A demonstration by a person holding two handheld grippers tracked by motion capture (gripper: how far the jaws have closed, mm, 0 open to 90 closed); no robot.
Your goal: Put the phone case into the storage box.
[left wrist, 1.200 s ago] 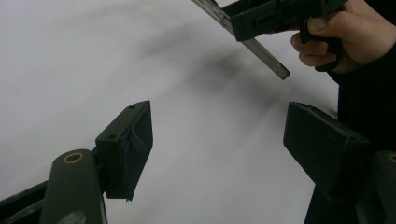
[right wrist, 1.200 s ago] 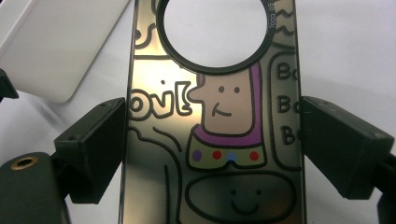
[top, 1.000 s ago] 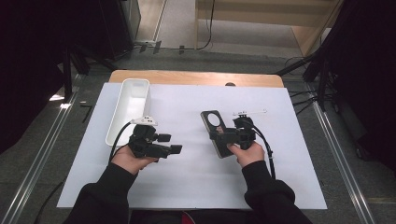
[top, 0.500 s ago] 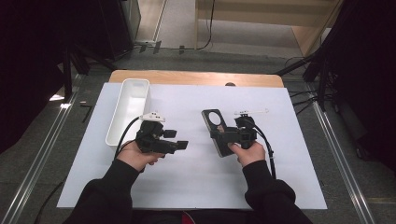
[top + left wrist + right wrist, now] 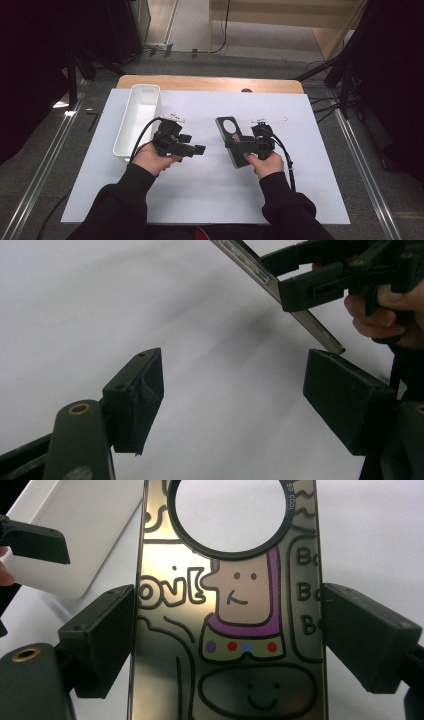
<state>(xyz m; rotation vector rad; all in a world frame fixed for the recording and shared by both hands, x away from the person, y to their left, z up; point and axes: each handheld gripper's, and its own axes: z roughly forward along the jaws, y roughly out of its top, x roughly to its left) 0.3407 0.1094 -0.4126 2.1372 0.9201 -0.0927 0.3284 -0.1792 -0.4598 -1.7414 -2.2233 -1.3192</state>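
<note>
right gripper (image 5: 239, 146): jaws clamped on the long edges of the phone case (image 5: 227, 610), held just above the table (image 5: 310, 150) | left gripper (image 5: 199, 149): jaws just spread wide, nothing between, at its 9 o'clock | case looks light, thin, glossy-slick, bendy – edge grip seems safest

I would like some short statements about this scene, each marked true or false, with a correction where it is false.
1. The right tongs grip a phone case by its two long edges. True.
2. The left tongs hold the white tray. False: nothing is between their jaws, which have just been opening, and the tray lies beside them on the sheet.
3. The phone case has a large round hole near one end. True.
4. The phone case is plain, without any drawing. False: it bears a cartoon figure and letters.
5. The white tray lies on the person's right side. False: it lies on the left side.
</note>
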